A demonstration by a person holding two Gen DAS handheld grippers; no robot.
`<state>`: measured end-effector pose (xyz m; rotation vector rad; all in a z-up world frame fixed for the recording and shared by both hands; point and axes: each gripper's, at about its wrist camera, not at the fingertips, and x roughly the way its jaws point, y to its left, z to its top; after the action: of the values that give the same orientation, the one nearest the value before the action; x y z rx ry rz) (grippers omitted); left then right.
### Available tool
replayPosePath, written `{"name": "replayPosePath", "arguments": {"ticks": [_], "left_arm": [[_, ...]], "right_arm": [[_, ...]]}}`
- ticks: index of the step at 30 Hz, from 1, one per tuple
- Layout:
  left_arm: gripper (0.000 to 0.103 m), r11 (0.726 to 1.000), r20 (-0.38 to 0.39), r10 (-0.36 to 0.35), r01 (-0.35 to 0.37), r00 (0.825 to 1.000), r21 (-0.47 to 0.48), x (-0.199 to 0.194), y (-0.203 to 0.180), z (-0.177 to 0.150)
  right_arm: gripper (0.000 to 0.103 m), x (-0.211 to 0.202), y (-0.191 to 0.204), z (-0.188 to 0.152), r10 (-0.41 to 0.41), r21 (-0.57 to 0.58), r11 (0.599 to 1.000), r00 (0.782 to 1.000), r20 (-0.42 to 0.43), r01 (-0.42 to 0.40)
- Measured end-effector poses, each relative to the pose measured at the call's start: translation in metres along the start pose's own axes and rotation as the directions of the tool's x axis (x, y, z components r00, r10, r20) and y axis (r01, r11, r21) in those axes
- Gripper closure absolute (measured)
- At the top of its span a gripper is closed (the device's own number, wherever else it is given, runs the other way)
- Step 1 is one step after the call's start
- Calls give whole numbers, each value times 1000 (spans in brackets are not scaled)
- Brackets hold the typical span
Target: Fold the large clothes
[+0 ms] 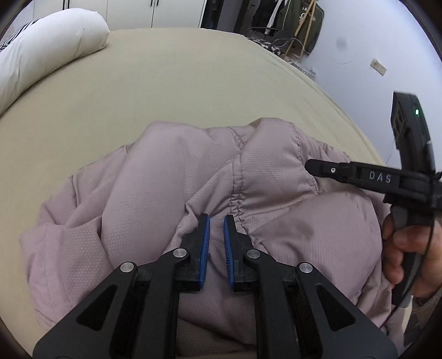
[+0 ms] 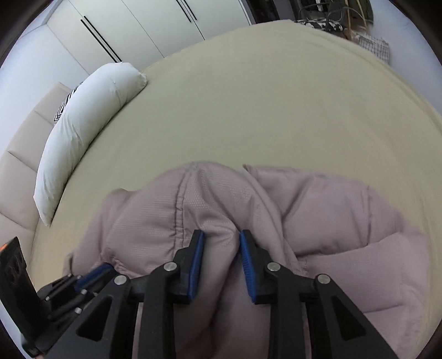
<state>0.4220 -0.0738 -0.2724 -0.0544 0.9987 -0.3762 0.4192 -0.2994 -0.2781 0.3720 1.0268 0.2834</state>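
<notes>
A puffy mauve quilted jacket (image 1: 154,187) (image 2: 317,210) lies bunched on the near part of a beige bed. My left gripper (image 1: 216,221) points down into its middle, blue pads nearly together with a thin fold of the fabric pinched between them. In the right wrist view my right gripper (image 2: 221,234) has a thicker ridge of the jacket filling the gap between its pads. From the left wrist view the right gripper (image 1: 310,167) is side-on at the jacket's right edge, held by a hand (image 1: 406,248). The left gripper (image 2: 94,273) shows at the lower left of the right wrist view.
The beige bed sheet (image 1: 165,82) (image 2: 262,96) stretches beyond the jacket. A long white pillow (image 1: 47,47) (image 2: 88,124) lies along the far left by a padded headboard (image 2: 19,165). White wardrobe doors (image 2: 138,27) and a rack of hanging clothes (image 1: 298,24) stand past the bed.
</notes>
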Motion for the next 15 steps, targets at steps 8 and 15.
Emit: {"name": "replayPosePath", "arguments": {"ticks": [8,15], "left_arm": [[93,1000,26,24,-24,999,-2,-21,-12,-5],[93,999,74,20,-23,997,41,-68,-24,-41]], "right_arm": [[75,-33,19,-6,-34,-42,998,998,45,36],[68,-72,54,-61,37,-174,984,999,35,-31]]}}
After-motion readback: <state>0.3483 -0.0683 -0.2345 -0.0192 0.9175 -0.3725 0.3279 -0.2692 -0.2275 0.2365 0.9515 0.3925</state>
